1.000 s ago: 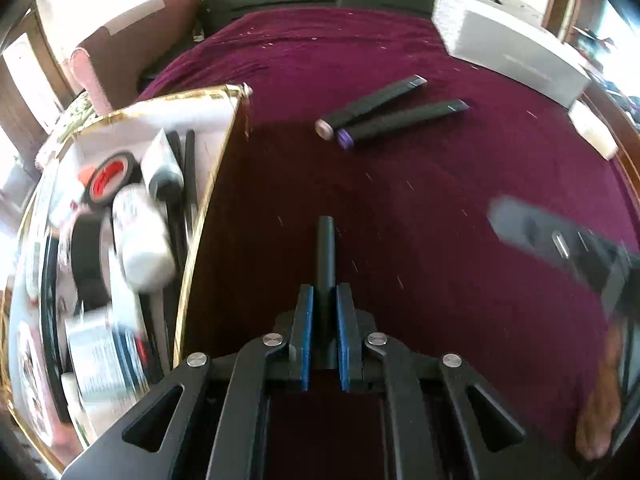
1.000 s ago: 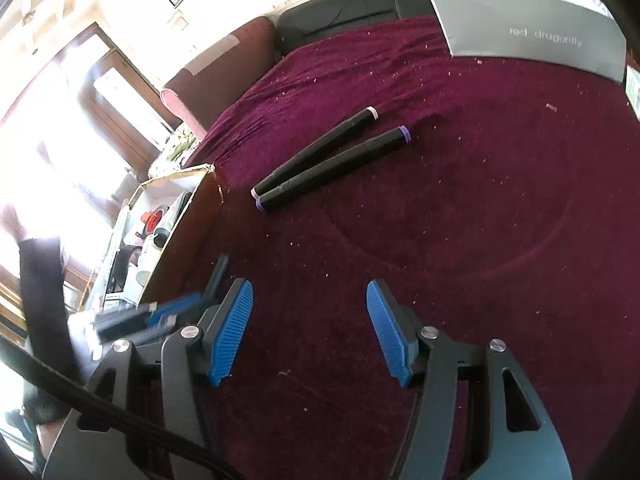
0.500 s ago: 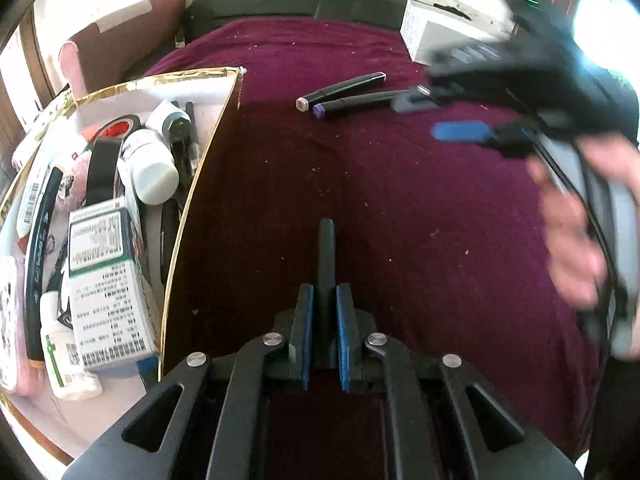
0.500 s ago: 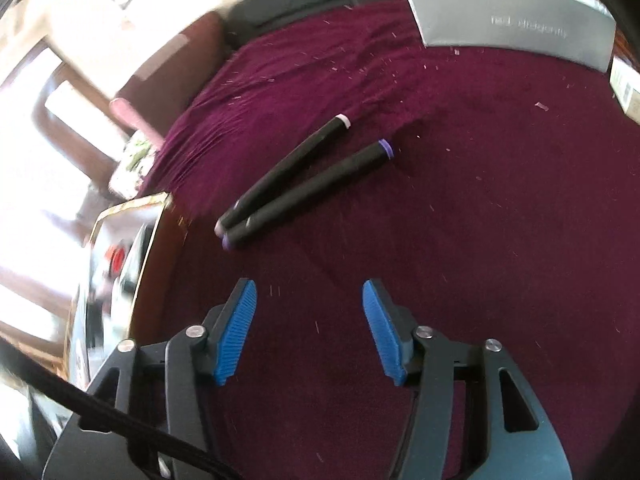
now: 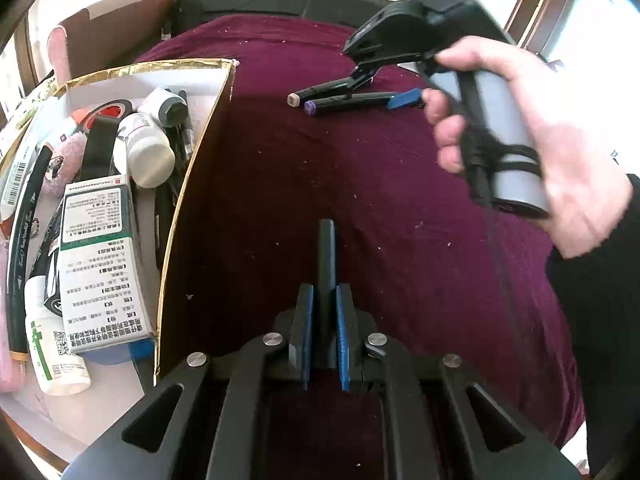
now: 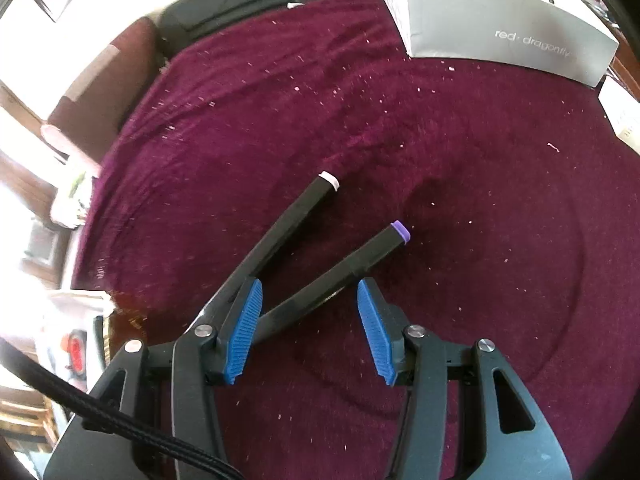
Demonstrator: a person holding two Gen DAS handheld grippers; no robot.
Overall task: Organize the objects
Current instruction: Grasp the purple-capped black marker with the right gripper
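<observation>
My left gripper [image 5: 323, 292] is shut on a dark pen [image 5: 326, 252] that sticks out forward over the maroon cloth, beside the gold-rimmed box [image 5: 196, 184]. Two black markers lie on the cloth farther back, one white-capped [image 6: 280, 232] and one purple-capped [image 6: 360, 260]. My right gripper [image 6: 309, 286] stands open low over them. The purple-capped marker runs between its blue pads without being pressed, and the white-capped one lies just outside the left pad. In the left wrist view a hand holds the right gripper [image 5: 384, 90] over both markers [image 5: 344, 100].
The gold-rimmed box holds a printed medicine carton [image 5: 96, 260], white bottles [image 5: 146, 148], a tape roll [image 5: 108, 114] and several other items. A grey box [image 6: 500, 20] stands at the back right, a small white box [image 6: 624, 120] beside it. A black seat [image 5: 260, 4] borders the far edge.
My right gripper has travelled forward to the two markers and narrowed its jaws somewhat. My left gripper has drifted along the box with the pen still in it.
</observation>
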